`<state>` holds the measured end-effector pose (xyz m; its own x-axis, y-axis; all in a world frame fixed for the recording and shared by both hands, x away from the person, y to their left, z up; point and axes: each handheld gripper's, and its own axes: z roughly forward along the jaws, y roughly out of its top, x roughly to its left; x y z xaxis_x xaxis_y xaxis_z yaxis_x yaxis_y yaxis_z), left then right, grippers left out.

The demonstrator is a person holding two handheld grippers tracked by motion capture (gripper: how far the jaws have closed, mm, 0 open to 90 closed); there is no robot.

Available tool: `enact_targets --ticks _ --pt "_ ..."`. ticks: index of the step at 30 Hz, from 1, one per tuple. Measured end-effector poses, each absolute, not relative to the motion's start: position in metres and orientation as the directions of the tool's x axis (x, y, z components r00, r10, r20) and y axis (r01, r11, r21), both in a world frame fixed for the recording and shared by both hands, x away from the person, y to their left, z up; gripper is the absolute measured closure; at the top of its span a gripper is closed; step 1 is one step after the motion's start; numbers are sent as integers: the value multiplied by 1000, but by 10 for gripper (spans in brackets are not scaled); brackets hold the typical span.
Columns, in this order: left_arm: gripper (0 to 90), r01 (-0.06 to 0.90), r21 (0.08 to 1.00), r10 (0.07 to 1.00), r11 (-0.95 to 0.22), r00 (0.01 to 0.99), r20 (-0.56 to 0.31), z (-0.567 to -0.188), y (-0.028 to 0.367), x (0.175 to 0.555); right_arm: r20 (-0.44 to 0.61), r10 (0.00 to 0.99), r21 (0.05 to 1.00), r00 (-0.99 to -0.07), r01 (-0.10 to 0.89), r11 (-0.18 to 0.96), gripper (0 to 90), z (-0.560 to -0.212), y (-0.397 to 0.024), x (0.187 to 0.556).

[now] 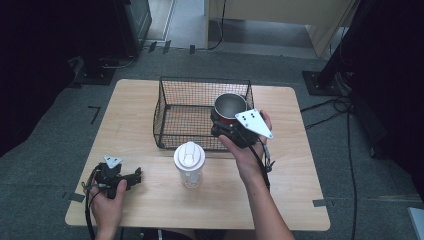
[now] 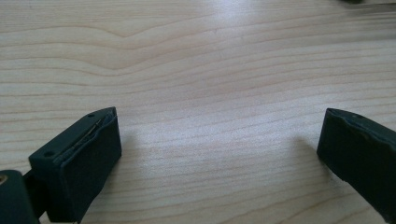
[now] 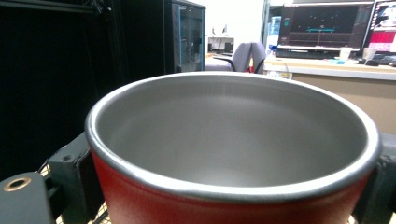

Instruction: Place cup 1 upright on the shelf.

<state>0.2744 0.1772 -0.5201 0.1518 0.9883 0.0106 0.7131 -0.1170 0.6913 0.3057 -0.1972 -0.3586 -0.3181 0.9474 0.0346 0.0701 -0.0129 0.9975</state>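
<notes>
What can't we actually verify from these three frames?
- Red cup: its base is cut off by the bottom edge in the right gripper view, and the right gripper covers it in the high view, so whether it touches the wire basket is unclear.
- Shaker bottle: contents unreadable in the high view, too small under its lid.
- Left gripper: fingers open over bare table.

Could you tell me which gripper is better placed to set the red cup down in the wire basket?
Right: the right gripper holds the red cup above the wire basket; the left gripper sits open near the table edge.
</notes>
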Motion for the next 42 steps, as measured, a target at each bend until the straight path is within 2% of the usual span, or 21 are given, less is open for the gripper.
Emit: enact_targets --ticks 28,42 --pt "4 713 691 988 -117 152 11 -520 177 274 72 964 991 -256 125 -41 73 -391 -197 368" --pt "4 713 691 988 -118 152 11 -520 177 274 85 969 995 -233 79 -68 73 -405 -196 390"
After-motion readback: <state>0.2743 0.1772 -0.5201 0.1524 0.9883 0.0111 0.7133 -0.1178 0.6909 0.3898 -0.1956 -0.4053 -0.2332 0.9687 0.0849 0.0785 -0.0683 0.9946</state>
